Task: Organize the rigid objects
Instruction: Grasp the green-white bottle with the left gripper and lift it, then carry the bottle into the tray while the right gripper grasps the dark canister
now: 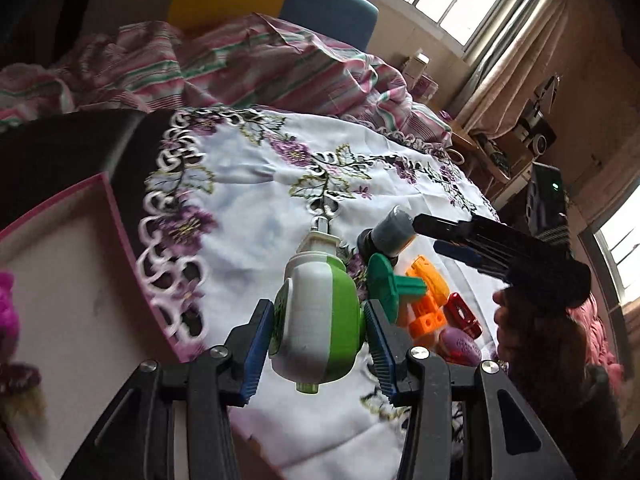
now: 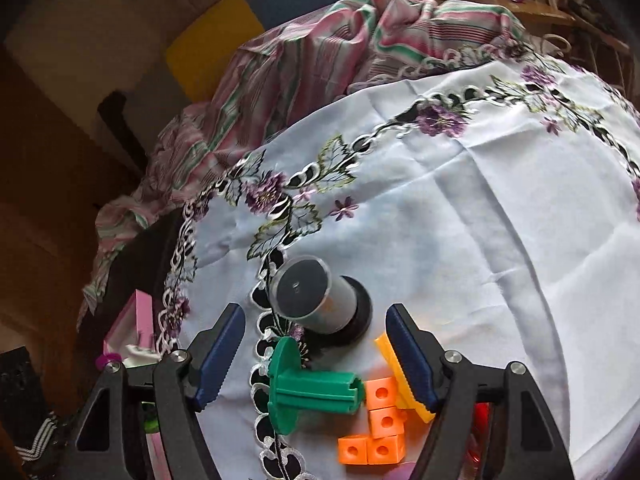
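My left gripper (image 1: 318,334) is shut on a green and white round toy (image 1: 316,316), held above the embroidered white tablecloth (image 1: 256,200). To its right lie a green spool (image 1: 390,286), orange linked cubes (image 1: 428,318), a yellow-orange piece (image 1: 430,278), a red piece (image 1: 464,314), a purple oval piece (image 1: 460,346) and a grey cylinder on a black base (image 1: 388,236). My right gripper (image 2: 316,354) is open, its jaws spread over the green spool (image 2: 312,394) and the grey cylinder (image 2: 312,296). The orange cubes (image 2: 378,424) lie beside its right finger (image 2: 412,364). The right gripper also shows in the left wrist view (image 1: 444,236).
A pink-rimmed white box (image 1: 76,264) stands at the left with a purple item (image 1: 6,308) in it; its corner shows in the right wrist view (image 2: 136,324). A crumpled striped pink cloth (image 1: 240,60) lies beyond the tablecloth. A shelf with gear (image 1: 528,136) stands by the window.
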`<state>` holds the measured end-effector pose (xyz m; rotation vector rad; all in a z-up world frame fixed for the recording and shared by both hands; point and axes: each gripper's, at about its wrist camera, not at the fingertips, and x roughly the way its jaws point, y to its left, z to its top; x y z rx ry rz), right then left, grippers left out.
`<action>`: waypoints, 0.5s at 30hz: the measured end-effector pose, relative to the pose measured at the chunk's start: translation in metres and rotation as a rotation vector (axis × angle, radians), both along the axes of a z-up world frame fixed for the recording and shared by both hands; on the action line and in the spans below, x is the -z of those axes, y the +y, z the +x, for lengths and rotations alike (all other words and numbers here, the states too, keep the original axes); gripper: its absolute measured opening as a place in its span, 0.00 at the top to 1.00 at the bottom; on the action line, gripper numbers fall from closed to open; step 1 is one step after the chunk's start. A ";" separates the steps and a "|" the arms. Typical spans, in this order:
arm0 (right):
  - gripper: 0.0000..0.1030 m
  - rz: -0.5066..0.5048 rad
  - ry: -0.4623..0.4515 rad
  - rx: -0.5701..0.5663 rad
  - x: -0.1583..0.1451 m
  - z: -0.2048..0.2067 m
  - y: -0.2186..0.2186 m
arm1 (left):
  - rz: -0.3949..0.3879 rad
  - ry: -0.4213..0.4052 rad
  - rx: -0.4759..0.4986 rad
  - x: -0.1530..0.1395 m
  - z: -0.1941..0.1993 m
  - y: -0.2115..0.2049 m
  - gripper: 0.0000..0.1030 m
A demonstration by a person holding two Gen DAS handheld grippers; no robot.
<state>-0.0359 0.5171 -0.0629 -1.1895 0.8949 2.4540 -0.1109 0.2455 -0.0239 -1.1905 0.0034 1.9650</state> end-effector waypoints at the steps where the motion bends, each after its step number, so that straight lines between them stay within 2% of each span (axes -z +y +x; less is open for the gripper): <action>1: 0.28 0.022 -0.018 -0.009 0.001 -0.004 -0.003 | 0.000 0.000 -0.013 0.000 0.004 -0.009 0.54; 10: 0.29 0.116 -0.143 -0.048 0.031 -0.041 -0.006 | 0.021 0.015 -0.128 -0.008 0.021 -0.086 0.54; 11: 0.48 0.125 -0.159 -0.064 0.035 -0.043 -0.007 | 0.025 0.025 -0.151 -0.011 0.023 -0.099 0.54; 12: 0.56 0.158 -0.174 -0.068 0.036 -0.044 -0.009 | 0.029 0.032 -0.172 -0.013 0.025 -0.111 0.54; 15: 0.57 0.207 -0.189 -0.071 0.034 -0.044 -0.013 | 0.042 0.034 -0.237 -0.014 0.030 -0.148 0.54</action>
